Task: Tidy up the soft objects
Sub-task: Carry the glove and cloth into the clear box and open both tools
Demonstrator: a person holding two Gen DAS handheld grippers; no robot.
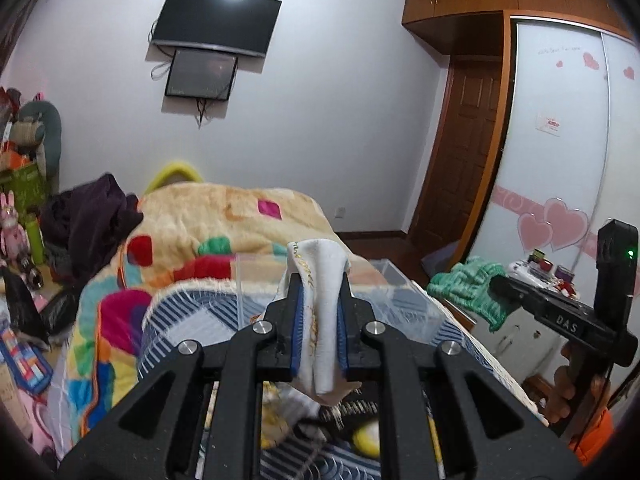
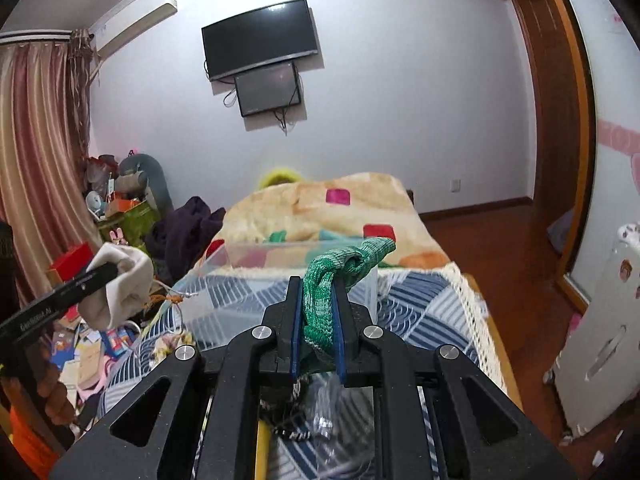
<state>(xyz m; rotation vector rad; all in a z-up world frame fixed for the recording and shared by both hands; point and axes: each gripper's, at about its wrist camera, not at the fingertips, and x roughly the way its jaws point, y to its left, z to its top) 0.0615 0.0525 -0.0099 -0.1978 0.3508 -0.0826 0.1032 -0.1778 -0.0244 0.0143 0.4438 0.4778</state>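
The right tool [image 1: 500,282], seen from the left wrist camera, carries the white letters "DAS" on its black body. The left tool [image 2: 108,270], seen from the right wrist camera, has white lettering along its black arm, but it is too blurred to read with certainty. On the white wardrobe door [image 1: 560,120] there is a line of small script and a small red-and-white sticker [image 1: 549,124]; both are too small to read.
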